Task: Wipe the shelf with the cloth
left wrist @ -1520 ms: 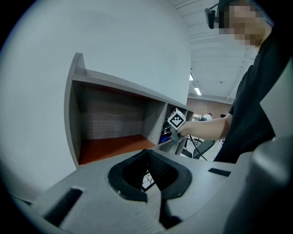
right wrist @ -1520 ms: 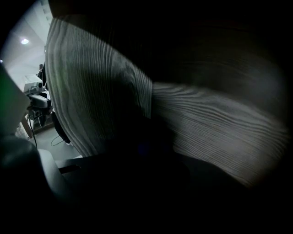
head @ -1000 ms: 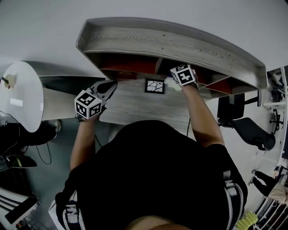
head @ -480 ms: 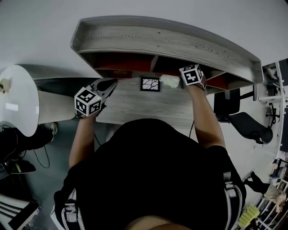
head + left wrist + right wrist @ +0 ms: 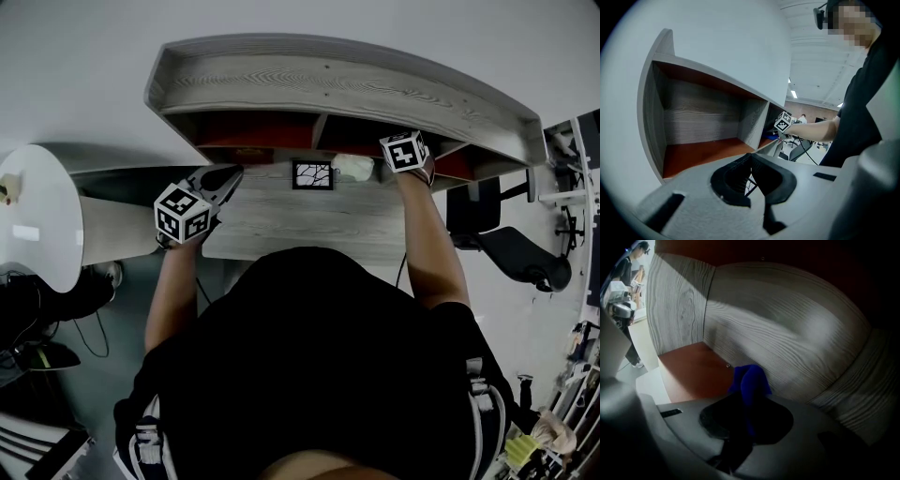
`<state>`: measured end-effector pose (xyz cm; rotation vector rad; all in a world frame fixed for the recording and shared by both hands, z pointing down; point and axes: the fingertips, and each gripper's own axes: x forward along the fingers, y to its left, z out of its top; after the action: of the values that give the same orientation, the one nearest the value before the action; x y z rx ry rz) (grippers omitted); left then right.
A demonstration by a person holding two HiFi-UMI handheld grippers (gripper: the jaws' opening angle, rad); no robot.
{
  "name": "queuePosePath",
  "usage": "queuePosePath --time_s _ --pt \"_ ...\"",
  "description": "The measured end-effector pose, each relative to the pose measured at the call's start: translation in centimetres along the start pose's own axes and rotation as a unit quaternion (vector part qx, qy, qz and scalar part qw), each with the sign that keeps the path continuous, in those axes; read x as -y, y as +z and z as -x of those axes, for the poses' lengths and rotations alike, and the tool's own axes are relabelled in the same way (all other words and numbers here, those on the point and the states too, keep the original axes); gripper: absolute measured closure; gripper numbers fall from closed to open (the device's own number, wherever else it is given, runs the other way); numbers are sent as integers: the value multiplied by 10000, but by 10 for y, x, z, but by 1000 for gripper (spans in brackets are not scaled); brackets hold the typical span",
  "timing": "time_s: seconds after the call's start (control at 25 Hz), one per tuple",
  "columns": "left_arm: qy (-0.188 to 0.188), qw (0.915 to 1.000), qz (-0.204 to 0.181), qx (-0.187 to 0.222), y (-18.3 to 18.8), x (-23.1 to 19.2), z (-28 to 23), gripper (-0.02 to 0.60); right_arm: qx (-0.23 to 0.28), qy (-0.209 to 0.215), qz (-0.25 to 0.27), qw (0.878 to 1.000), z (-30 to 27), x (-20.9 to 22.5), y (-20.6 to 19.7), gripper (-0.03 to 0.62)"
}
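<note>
- The right gripper [image 5: 746, 404] reaches under the top board of the shelf [image 5: 347, 80]; in the head view only its marker cube shows, and its jaws are hidden.
- The cloth [image 5: 750, 377] does not show in the head view. In the right gripper view only its blue tip sticks out, and the rest is lost in the dark between the jaws.
- The person's body [image 5: 319, 375] covers the near part of the desk [image 5: 300, 220].
- A pale thing [image 5: 353, 168] beside the picture frame [image 5: 312, 174] lies partly under the shelf; what it is cannot be told.
- The round white table [image 5: 37, 211] is cut off by the left edge.
- A distant figure [image 5: 802, 117] in the left gripper view is too small to make out.
</note>
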<state>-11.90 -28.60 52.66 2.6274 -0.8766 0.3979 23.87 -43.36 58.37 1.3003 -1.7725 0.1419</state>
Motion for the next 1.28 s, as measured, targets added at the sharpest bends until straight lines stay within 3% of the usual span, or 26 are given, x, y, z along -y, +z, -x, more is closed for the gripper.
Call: queuePosePath --time_s 0.8,0.96,1.28 --pt "-28 9999 -54 -94 -2 0 7 566 66 -34 82 9999 0 -3 -4 533" --pt "-23 9999 -70 -102 -2 1 10 566 91 -123 315 9994 -1 -9 1 537" --pt "-88 9998 -50 -147 -7 8 13 566 296 108 394 9987 -6 -41 24 539"
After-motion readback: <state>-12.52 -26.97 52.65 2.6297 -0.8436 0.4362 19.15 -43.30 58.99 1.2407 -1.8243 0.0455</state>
